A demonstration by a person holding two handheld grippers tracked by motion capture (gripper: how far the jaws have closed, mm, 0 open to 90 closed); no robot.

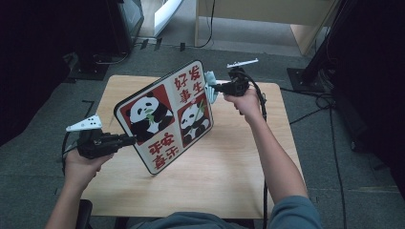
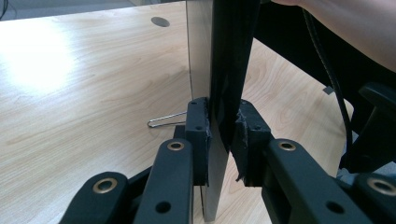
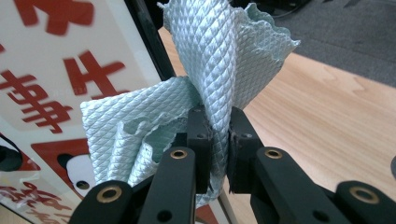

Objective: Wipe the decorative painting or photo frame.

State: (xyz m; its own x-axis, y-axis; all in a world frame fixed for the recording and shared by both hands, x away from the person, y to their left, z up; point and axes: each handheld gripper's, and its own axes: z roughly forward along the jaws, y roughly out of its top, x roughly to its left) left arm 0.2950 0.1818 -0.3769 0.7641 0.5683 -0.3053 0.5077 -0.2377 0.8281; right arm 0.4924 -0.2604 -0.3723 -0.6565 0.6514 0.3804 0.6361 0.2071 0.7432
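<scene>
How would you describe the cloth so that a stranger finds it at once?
Start at the wooden table and find the tilted panda board above it. At the board's far right edge, the right gripper pinches a pale green cloth; its diamond weave and soft, crumpled folds set it apart.

A wire clip (image 2: 166,120) lies on the wooden table (image 1: 229,167).

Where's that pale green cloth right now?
In the high view the cloth is pinched in the right gripper, held against the upper right edge of the panda board, above the far side of the table.
</scene>
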